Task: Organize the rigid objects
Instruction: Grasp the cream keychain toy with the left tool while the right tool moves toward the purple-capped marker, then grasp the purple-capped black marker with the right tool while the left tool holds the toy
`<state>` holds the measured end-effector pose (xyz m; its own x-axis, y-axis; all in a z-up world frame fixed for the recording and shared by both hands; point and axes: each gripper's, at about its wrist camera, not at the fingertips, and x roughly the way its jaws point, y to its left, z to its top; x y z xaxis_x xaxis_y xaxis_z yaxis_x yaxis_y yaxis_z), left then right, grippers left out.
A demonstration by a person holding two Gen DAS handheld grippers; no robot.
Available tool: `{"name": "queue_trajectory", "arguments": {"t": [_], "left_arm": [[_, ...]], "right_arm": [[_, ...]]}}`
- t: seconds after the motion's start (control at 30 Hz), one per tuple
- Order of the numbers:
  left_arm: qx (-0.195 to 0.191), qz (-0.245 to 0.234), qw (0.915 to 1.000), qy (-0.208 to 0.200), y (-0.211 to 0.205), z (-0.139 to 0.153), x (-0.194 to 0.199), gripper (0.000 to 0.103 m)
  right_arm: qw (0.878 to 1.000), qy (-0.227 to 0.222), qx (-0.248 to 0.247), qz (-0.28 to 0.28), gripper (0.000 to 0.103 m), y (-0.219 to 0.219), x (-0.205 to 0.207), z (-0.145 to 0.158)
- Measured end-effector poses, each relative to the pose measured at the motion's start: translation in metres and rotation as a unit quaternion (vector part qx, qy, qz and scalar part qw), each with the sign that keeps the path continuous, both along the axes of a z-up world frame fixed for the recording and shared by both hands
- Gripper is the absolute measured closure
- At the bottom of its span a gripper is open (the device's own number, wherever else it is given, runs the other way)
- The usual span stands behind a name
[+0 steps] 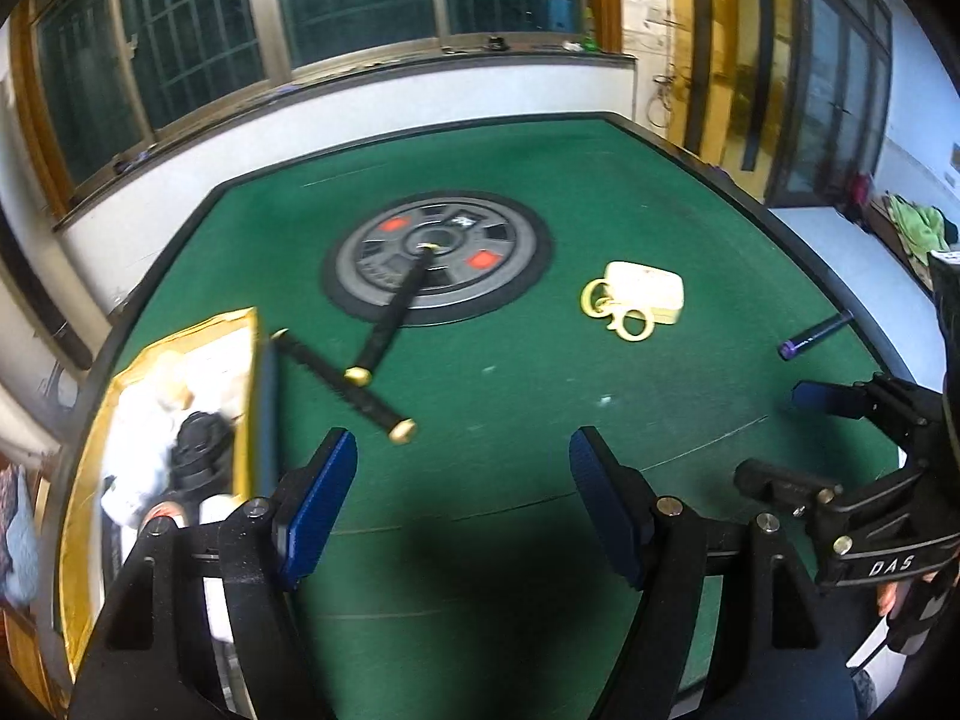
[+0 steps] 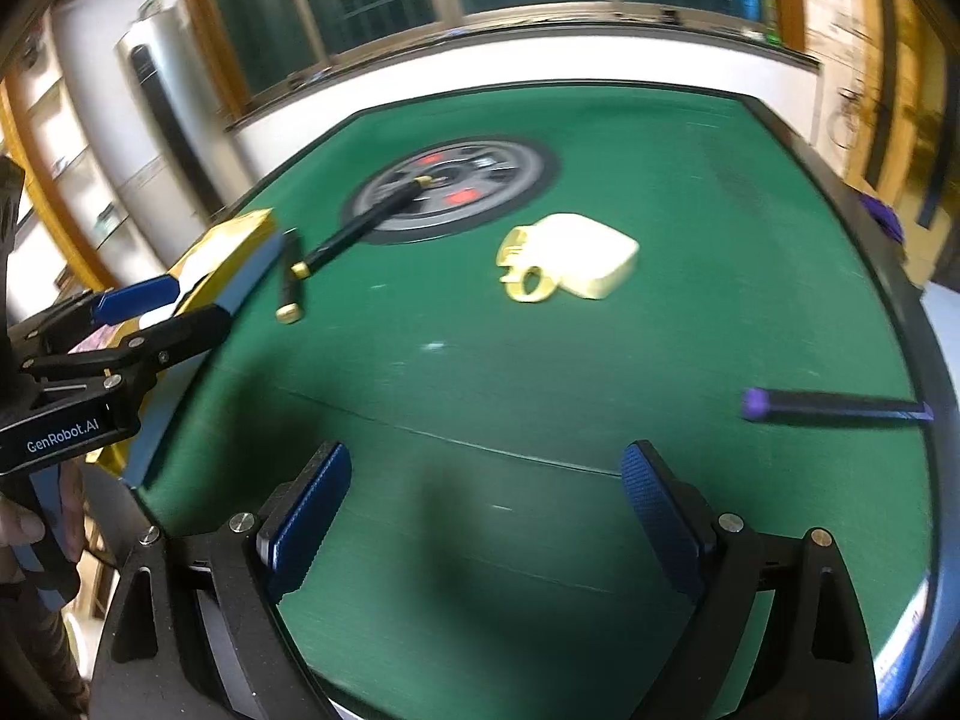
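- Your left gripper (image 1: 462,504) and right gripper (image 2: 486,516) sit nearest, jaws apart, nothing between them.
- You look to be between picks, choosing the next object.
- Purple-capped rod (image 2: 834,407) lies near right, closest to your right gripper; line the pads across its shaft.
- Mid-left: two gold-tipped black rods (image 1: 345,384), beside the yellow box (image 1: 180,408).
- Cream case (image 1: 645,291) lies centre-right; weight plate (image 1: 438,258) farthest.

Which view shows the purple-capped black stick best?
The right wrist view: the purple-capped black stick lies close, its whole length visible though motion-blurred, on the green table. The left wrist view shows it small and far off near the table's right edge.
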<state>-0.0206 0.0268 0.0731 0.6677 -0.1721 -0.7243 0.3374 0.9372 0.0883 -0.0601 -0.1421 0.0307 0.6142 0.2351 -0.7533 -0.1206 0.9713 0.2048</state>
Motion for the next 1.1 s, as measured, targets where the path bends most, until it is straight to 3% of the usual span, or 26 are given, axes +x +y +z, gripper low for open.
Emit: {"name": "queue_trajectory", "arguments": {"t": [0.17,0.4,0.5,0.7,1.0,1.1], "left_arm": [[-0.007,-0.029,0.9995,0.014,-0.03,-0.011,0.012,0.03],[-0.049,-0.077,0.9944,0.053,-0.078,-0.033,0.046,0.03],[-0.057,-0.097,0.9922,0.052,-0.096,-0.033,0.051,0.03],[-0.027,-0.107,0.9933,0.035,-0.131,-0.037,0.072,0.027],[-0.003,-0.097,0.9937,0.056,-0.157,-0.058,0.101,0.026],[-0.012,-0.097,0.9934,0.061,-0.157,-0.059,0.106,0.026]], "right_arm": [[0.999,-0.006,0.008,-0.045,0.014,-0.037,-0.011,0.002],[0.995,-0.003,0.021,-0.095,0.014,-0.076,-0.019,-0.001],[0.994,0.002,0.025,-0.107,0.014,-0.087,-0.022,-0.005],[0.992,0.004,0.037,-0.12,0.01,-0.098,-0.024,-0.009],[0.99,0.003,0.042,-0.132,0.008,-0.108,-0.024,-0.011],[0.989,0.007,0.044,-0.14,0.007,-0.113,-0.023,-0.015]]}}
